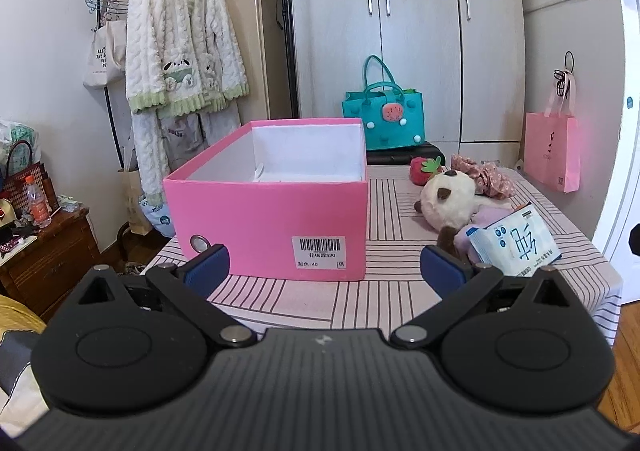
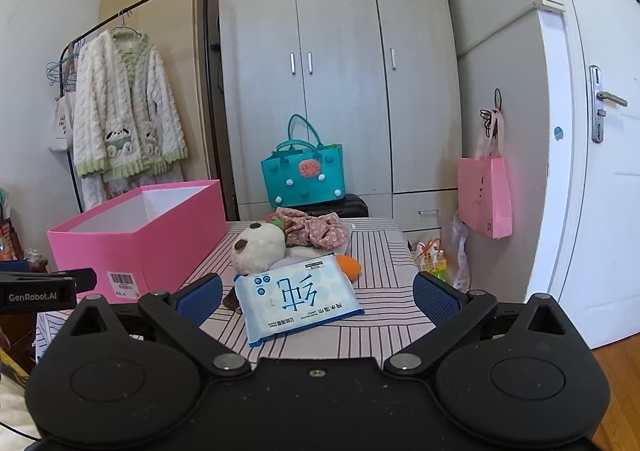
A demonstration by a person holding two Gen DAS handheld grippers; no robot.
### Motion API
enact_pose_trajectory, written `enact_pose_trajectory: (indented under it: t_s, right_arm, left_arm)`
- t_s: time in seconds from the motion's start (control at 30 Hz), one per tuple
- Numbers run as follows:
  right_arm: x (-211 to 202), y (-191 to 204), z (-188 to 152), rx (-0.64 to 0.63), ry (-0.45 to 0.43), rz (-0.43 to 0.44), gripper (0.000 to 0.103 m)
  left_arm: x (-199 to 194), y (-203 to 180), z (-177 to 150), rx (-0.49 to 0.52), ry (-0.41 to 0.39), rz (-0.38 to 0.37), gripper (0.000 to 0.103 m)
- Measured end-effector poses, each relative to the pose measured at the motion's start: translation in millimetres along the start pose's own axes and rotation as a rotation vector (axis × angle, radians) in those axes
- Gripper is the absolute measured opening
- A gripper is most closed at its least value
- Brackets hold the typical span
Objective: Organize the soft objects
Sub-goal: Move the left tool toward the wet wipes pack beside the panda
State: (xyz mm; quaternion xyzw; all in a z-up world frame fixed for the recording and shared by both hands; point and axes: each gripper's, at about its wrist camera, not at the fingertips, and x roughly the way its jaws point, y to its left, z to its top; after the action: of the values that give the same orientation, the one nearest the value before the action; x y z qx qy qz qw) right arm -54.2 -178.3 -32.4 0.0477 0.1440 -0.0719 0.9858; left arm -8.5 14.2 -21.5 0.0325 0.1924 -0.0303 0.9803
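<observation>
An open pink box [image 1: 272,227] stands on the striped table [image 1: 312,303], its white inside seemingly empty; it also shows in the right wrist view [image 2: 140,239]. To its right lie a white plush dog [image 1: 448,199], a strawberry plush [image 1: 424,169], a floral fabric piece [image 1: 484,177] and a blue-white wipes pack [image 1: 514,245]. My left gripper [image 1: 326,271] is open and empty just before the box's front wall. My right gripper [image 2: 318,299] is open and empty, with the wipes pack [image 2: 296,297] lying between its fingers. The plush dog [image 2: 260,247], floral fabric [image 2: 316,229] and an orange toy [image 2: 348,267] lie behind the pack.
A teal handbag [image 1: 384,119] sits on a dark case behind the table. A pink paper bag [image 2: 484,197] hangs on the wall at the right, beside a white door [image 2: 600,155]. A clothes rack with a fluffy robe [image 1: 180,51] and a wooden cabinet [image 1: 44,251] stand at the left.
</observation>
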Motion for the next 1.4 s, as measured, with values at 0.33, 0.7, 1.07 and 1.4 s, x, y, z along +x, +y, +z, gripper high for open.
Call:
enact_pose_trajectory:
  t_s: [0.33, 0.7, 1.07, 1.4]
  right_arm:
    - [8, -4, -12, -0.015, 0.002, -0.036, 0.103]
    - [10, -12, -22, 0.010, 0.014, -0.030, 0.103]
    - [6, -11, -25, -0.022, -0.045, -0.018, 0.103]
    - [3, -4, -25, -0.083, -0.076, -0.011, 0.103]
  left_arm:
    - [9, 0, -11, -0.004, 0.029, 0.011, 0.103]
    - [12, -1, -16, 0.015, 0.049, -0.002, 0.103]
    - [12, -6, -16, 0.034, 0.066, -0.014, 0.103]
    - [6, -12, -12, 0.052, 0.076, -0.026, 0.103]
